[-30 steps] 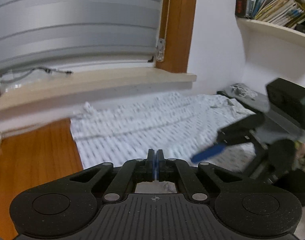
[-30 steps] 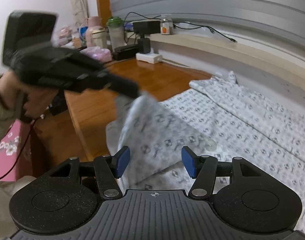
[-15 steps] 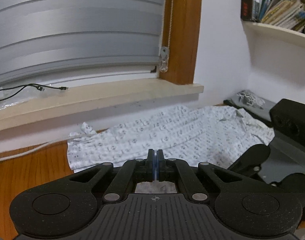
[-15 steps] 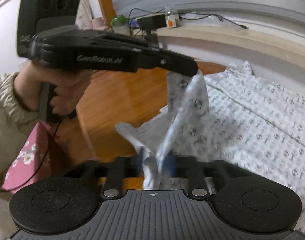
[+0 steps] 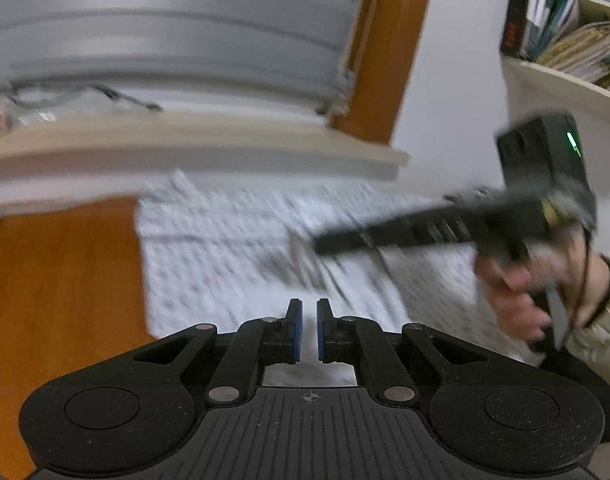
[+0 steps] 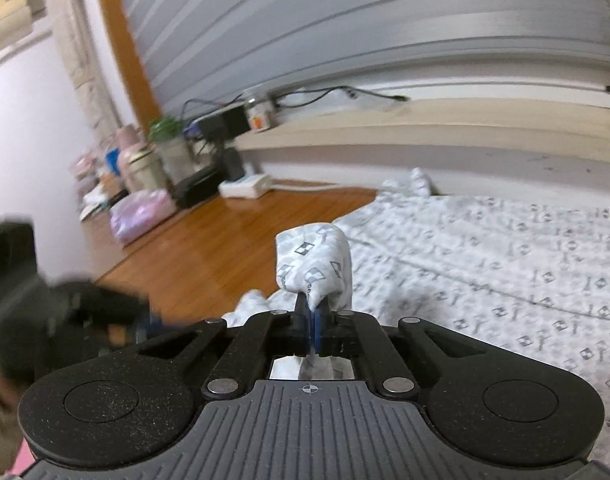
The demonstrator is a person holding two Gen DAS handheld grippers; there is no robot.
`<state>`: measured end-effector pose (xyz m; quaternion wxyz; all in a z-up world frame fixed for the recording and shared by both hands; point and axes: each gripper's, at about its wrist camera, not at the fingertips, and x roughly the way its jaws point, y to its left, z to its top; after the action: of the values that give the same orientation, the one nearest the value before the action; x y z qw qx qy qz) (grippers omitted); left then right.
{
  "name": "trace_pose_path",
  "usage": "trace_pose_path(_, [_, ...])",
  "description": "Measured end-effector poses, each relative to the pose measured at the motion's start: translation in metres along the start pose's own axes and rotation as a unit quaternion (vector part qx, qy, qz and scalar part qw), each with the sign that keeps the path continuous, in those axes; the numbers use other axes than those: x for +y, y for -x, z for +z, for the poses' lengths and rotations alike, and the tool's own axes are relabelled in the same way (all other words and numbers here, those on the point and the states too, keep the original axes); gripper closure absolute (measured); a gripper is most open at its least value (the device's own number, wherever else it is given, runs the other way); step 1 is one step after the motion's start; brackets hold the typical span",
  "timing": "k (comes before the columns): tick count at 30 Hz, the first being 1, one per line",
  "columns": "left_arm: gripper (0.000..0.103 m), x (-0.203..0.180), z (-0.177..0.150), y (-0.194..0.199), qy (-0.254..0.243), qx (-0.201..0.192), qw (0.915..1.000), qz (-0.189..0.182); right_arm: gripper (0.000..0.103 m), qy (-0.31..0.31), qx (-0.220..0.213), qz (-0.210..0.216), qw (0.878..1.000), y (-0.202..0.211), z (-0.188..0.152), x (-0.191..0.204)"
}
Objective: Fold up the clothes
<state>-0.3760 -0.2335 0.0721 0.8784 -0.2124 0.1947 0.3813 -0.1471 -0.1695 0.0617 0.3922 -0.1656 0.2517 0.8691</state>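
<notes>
Here the right gripper [image 6: 312, 326] is clamped on a bunched fold of the garment [image 6: 485, 264], its blue pads [image 6: 315, 328] pressed together with cloth squeezed between them. The pinched fold rises above the jaws in a rounded hump, and more cloth shows in the gap just behind the pads. The rest of the garment, white with a small dark print, lies spread over the wooden desk [image 6: 209, 248] below the window sill [image 6: 425, 128], reaching off to the right of the view.

The left gripper [image 5: 309, 330] has its jaws opening, a narrow gap between the blue pads [image 5: 296, 332], with nothing between them. It hangs over the near part of the garment [image 5: 225, 248], which is blurred in this view. The right gripper [image 5: 321, 245] crosses that view from the right, held in a hand [image 5: 517, 292] with a pale sleeve at the wrist, its tip at a lifted ridge of cloth.

In the right wrist view the left gripper [image 6: 145, 314] shows as a dark blur at the lower left, low beside the garment's edge. Bottles [image 6: 145, 160], a pink packet [image 6: 141, 216] and a white power strip [image 6: 245, 189] crowd the far left of the desk. Books [image 5: 565, 32] fill a shelf at upper right in the left wrist view.
</notes>
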Motion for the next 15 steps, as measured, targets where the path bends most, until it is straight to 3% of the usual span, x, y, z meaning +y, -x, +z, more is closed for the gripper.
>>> trace_pose_path(1, [0.085, -0.004, -0.004, -0.006, -0.002, 0.005, 1.0000, -0.006, 0.100, -0.004, -0.002, -0.005, 1.000, -0.001, 0.001, -0.002])
trace_pose_path(3, [0.081, -0.008, -0.008, -0.017, -0.005, 0.010, 0.9998, -0.017, 0.100, -0.006, -0.004, -0.016, 1.000, -0.002, 0.003, -0.004])
trace_pose_path(8, [0.081, -0.009, -0.017, -0.039, 0.006, 0.028, 0.9988, -0.040, 0.100, -0.009, -0.009, -0.033, 0.999, 0.000, 0.002, -0.009])
trace_pose_path(10, [0.076, -0.007, -0.020, -0.045, 0.016, 0.034, 0.9980, -0.051, 0.100, -0.010, -0.011, -0.037, 0.999, 0.002, 0.002, -0.010])
trace_pose_path(15, [0.076, -0.008, -0.024, -0.045, 0.022, 0.028, 0.9967, -0.072, 0.100, -0.011, -0.020, -0.048, 0.999, 0.004, 0.002, -0.012])
